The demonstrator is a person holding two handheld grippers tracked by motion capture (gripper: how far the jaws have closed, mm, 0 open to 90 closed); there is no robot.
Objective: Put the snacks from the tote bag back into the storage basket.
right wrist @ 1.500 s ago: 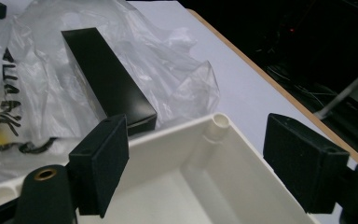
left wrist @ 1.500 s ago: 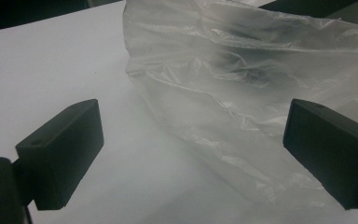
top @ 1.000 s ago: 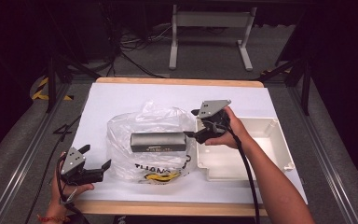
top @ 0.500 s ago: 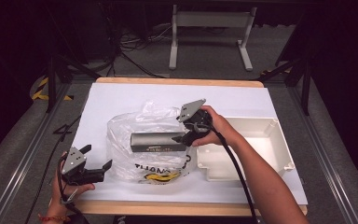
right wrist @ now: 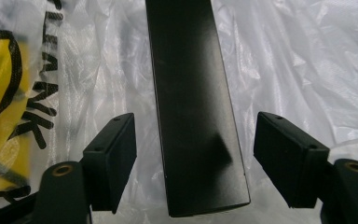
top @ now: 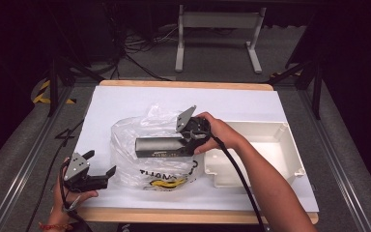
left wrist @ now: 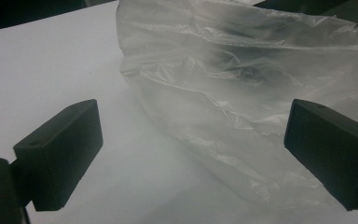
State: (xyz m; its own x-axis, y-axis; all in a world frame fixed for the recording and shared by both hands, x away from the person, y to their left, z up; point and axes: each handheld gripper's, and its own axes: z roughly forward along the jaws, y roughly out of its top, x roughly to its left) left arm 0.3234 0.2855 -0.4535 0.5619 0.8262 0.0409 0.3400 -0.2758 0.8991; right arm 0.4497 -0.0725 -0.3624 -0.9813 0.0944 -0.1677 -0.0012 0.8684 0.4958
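Grasp step: right gripper (right wrist: 193, 158), jaws just closing but not yet touching, straddles black box (right wrist: 191, 93) on plastic bag (top: 145, 130); next pinch it; left gripper (top: 96, 169) spread at 7 o'clock.

Black box (right wrist: 191, 102), clear yellow-printed bag (top: 149, 164)

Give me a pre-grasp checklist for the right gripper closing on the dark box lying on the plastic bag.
1. Dark box sits between the right gripper jaws: ok.
2. Pads pressing on the box: not ok; a gap shows on both sides, though the jaws have just been closing.
3. Box roughly centred between the jaws: ok.
4. Plastic bag film clear of the pads: cannot tell; the bag lies right under the box.
5. Left gripper open, apart from the box, beside the bag's edge: ok.
6. White tray has bare floor for a drop-off: ok.
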